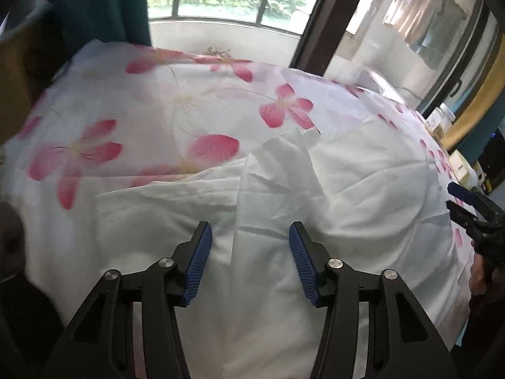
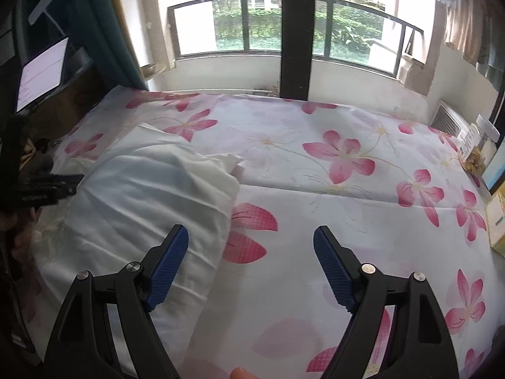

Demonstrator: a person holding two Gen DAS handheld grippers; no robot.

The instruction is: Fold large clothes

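Floral bedsheet (image 2: 315, 208) carries one white garment (image 2: 151, 195).

the pink-flowered white bedsheet (image 2: 315, 208) lies open on the right; the rumpled white garment (image 2: 145, 195) heaps at its left, clear jars (image 2: 483, 145) crowd the right edge.

Left wrist view: near edge of crumpled white cloth garment (image 1: 284, 189) hidden under black two-finger left gripper (image 1: 250, 237), cut by bottom frame edge. Pink-flowered white bedsheet (image 1: 126, 120) motion-blurred at left. Right gripper (image 1: 457, 199) cut by right edge, only blue tip and black body showing; jaw gap unreadable there. Hanging clothes behind glass (image 1: 416, 22) washed out, type unclear.

Right wrist view: garment's left part runs behind dark blurred shape. Fingertip at bottom edge cut off. Clear lidded jar (image 2: 483, 145) contents unclear.
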